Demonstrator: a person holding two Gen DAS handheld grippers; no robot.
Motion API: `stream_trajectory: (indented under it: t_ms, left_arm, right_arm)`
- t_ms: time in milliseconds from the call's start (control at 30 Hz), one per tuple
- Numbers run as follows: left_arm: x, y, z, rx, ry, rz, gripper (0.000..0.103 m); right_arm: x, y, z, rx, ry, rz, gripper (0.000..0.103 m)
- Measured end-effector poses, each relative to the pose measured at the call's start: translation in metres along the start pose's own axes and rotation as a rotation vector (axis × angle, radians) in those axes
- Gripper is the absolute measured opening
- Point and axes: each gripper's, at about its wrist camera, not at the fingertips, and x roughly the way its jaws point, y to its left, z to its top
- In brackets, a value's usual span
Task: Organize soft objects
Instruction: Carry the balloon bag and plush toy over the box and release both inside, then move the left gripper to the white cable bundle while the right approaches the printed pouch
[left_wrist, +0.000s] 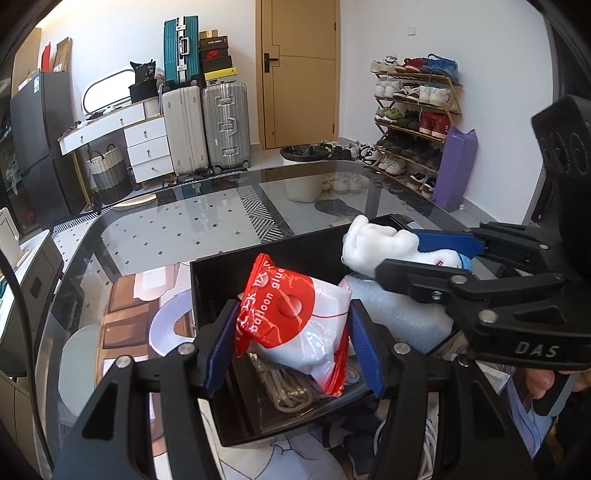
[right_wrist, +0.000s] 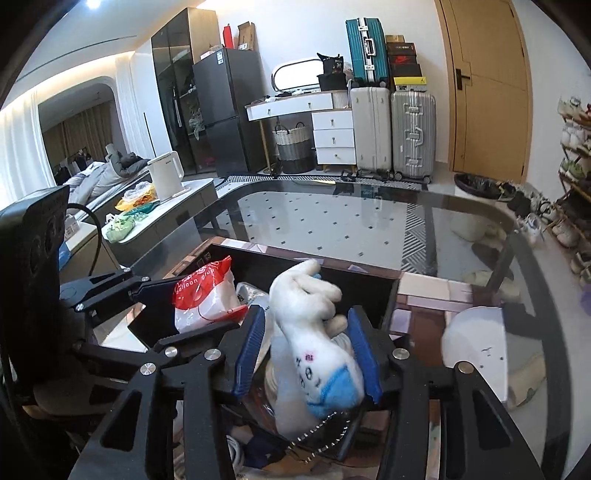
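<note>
**Two grippers over a black bin on a glass table**

The left gripper (left_wrist: 291, 328) is closed on a red-and-white bag (left_wrist: 295, 317) printed "balloon glue", its blue pads pressing both sides, and holds it above the black bin (left_wrist: 207, 291). The right gripper (right_wrist: 310, 350) has its pads against a white plush toy (right_wrist: 314, 332) with a blue end, also over the bin; a bead chain (right_wrist: 317, 428) hangs from the toy's near end. Foam wrap (left_wrist: 402, 314) and coiled rope (left_wrist: 288, 391) lie inside the bin.

The bin sits on a glass table (left_wrist: 177, 229) with a dark rim; tiled floor shows through the glass, and a printed mat (left_wrist: 129, 306) lies beside the bin. Beyond the table stand suitcases (left_wrist: 205, 122), a white drawer desk (left_wrist: 122, 136), a woven basket (left_wrist: 107, 173), a wooden door (left_wrist: 299, 70), a shoe rack (left_wrist: 413, 110) and a purple mat (left_wrist: 452, 166). A dark fridge (right_wrist: 229, 110) and a white kettle (right_wrist: 166, 173) are to the left.
</note>
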Motion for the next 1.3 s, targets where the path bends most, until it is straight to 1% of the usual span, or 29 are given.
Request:
stream_trajectory:
  t_ms: [133,167,233,300,367,433,467,500,533,567,667,767,833,900,1000,1300]
  left_arm:
    - [0.000,-0.001,0.000,-0.002,0.008,-0.006,0.060]
    - [0.000,-0.001,0.001,-0.001,0.013,-0.009,0.063]
    - [-0.003,-0.004,0.000,0.003,0.016,-0.020,0.068]
    - [-0.007,-0.006,0.000,0.012,0.007,-0.028,0.070]
    - [-0.009,-0.008,-0.001,0.020,0.008,-0.017,0.075]
    - [-0.014,-0.010,-0.001,0.022,0.005,-0.014,0.081]
    - [-0.017,-0.010,-0.002,0.021,0.001,-0.018,0.083]
    - [-0.019,-0.010,-0.002,0.019,-0.001,-0.022,0.086]
    - [-0.022,-0.011,-0.003,0.017,-0.003,-0.025,0.092]
    - [-0.025,-0.011,-0.004,0.014,-0.007,-0.029,0.096]
    - [-0.035,-0.011,-0.007,0.005,-0.016,-0.045,0.103]
    - [-0.043,-0.013,-0.013,0.010,-0.022,-0.040,0.103]
    - [-0.046,-0.014,-0.018,0.018,-0.022,-0.015,0.103]
    - [-0.050,-0.015,-0.024,0.020,-0.021,0.002,0.103]
    - [-0.056,-0.015,-0.032,0.015,-0.014,-0.017,0.103]
    - [-0.065,-0.018,-0.051,0.010,0.016,-0.022,0.103]
  right_arm:
    - [-0.008,-0.003,-0.002,-0.006,-0.006,-0.029,0.051]
    - [-0.008,-0.003,-0.002,-0.003,-0.005,-0.030,0.052]
    - [-0.012,-0.005,-0.002,0.002,-0.007,-0.024,0.057]
    - [-0.018,-0.004,-0.004,-0.001,-0.020,-0.029,0.067]
    - [-0.023,-0.004,-0.006,0.002,-0.027,-0.036,0.072]
    - [-0.031,-0.006,-0.010,0.005,-0.037,-0.043,0.083]
    - [-0.035,-0.007,-0.013,0.007,-0.041,-0.046,0.086]
    - [-0.040,-0.008,-0.015,0.013,-0.046,-0.049,0.091]
    - [-0.044,-0.010,-0.017,0.018,-0.045,-0.051,0.094]
    - [-0.048,-0.011,-0.019,0.020,-0.044,-0.050,0.101]
    - [-0.057,-0.014,-0.027,0.027,-0.032,-0.029,0.102]
    - [-0.061,-0.015,-0.036,0.031,-0.017,-0.039,0.102]
    - [-0.064,-0.015,-0.041,0.030,-0.011,-0.057,0.102]
    - [-0.066,-0.013,-0.047,0.027,-0.001,-0.052,0.102]
    - [-0.067,-0.010,-0.052,0.006,0.021,-0.053,0.102]
    - [-0.063,0.003,-0.069,-0.050,0.105,-0.044,0.102]
